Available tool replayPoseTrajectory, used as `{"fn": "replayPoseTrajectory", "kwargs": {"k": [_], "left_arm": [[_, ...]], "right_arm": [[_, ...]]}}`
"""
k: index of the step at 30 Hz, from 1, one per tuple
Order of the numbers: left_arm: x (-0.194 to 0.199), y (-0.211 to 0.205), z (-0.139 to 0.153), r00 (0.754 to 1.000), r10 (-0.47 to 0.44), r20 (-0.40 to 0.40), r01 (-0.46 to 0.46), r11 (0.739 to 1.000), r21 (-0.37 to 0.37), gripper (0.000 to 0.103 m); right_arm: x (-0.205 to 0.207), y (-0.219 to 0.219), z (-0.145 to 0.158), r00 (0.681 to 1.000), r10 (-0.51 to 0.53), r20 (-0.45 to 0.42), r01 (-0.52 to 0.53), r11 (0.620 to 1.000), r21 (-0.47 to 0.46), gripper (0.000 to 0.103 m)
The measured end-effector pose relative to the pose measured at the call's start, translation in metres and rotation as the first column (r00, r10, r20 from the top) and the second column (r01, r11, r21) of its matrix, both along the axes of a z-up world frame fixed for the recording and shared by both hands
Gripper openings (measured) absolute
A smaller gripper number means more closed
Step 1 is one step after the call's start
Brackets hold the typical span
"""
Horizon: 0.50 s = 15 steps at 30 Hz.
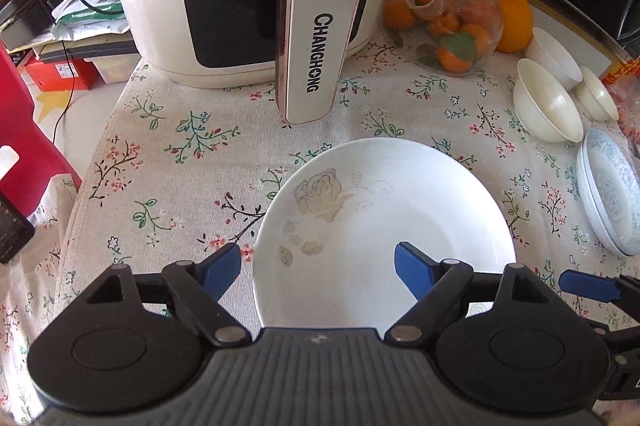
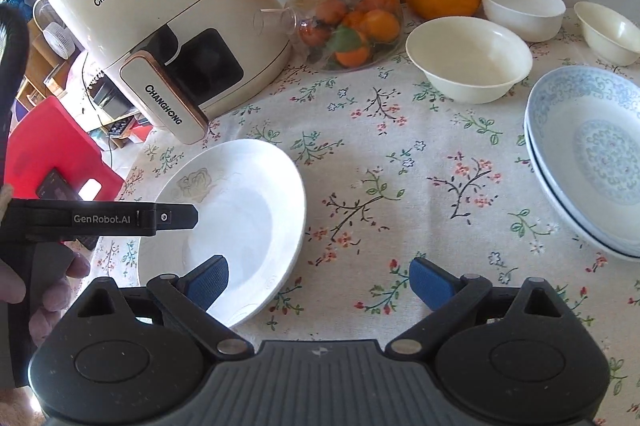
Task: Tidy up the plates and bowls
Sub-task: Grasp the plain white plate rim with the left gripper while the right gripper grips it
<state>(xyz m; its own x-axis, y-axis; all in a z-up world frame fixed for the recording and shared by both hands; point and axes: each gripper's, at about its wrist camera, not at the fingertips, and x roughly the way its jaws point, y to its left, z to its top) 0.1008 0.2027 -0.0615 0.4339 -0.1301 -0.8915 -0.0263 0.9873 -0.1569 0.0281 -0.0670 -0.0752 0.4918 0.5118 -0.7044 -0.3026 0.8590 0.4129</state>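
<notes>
On tablecloth | white plate empty | glass jar: oranges

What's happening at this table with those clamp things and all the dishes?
A person holds a two-finger gripper in each hand and is sorting dishes on a flowered tablecloth. Both grippers are open and empty. The left gripper hovers over the near edge of a white rose-print plate, and the right gripper hangs beside that plate. Further right are stacked blue-patterned plates and three cream bowls, all untouched. An air fryer and a glass jar of oranges stand behind.
</notes>
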Motion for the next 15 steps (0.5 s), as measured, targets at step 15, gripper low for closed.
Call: {"fn": "replayPoseTrajectory", "kwargs": {"k": [15], "left_arm": [[0.001, 0.019, -0.01, 0.996, 0.067, -0.06, -0.071, 0.995, -0.073, 0.036]], "right_arm": [[-0.001, 0.018, -0.014, 0.999, 0.033, -0.005, -0.033, 0.997, 0.077, 0.051]]}}
